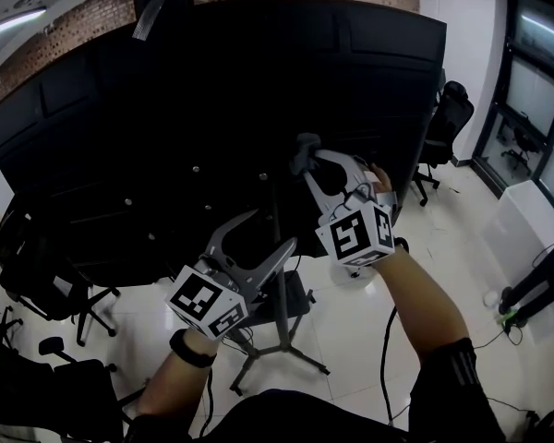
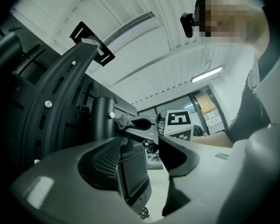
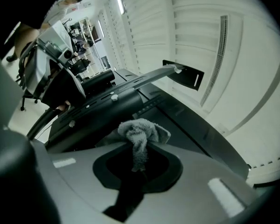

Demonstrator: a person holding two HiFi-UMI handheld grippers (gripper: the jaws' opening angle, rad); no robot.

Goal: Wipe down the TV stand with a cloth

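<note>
I am looking at the black back of a large TV (image 1: 166, 109) on a wheeled stand with a dark upright pole (image 1: 276, 201) and grey base legs (image 1: 286, 349). My right gripper (image 1: 305, 155) is shut on a small grey cloth (image 1: 301, 146) and holds it against the upper part of the pole behind the screen. In the right gripper view the cloth (image 3: 142, 132) bunches out of the shut right gripper (image 3: 137, 164) onto the black bracket (image 3: 98, 106). My left gripper (image 1: 272, 231) hangs open lower down beside the pole, holding nothing. The left gripper view shows the pole (image 2: 102, 118) and the cloth (image 2: 123, 120).
A black office chair (image 1: 448, 118) stands at the right of the TV and more chairs (image 1: 37, 275) crowd the left. A translucent white box (image 1: 526, 220) sits at the far right. Cables (image 1: 388, 340) trail over the white tiled floor.
</note>
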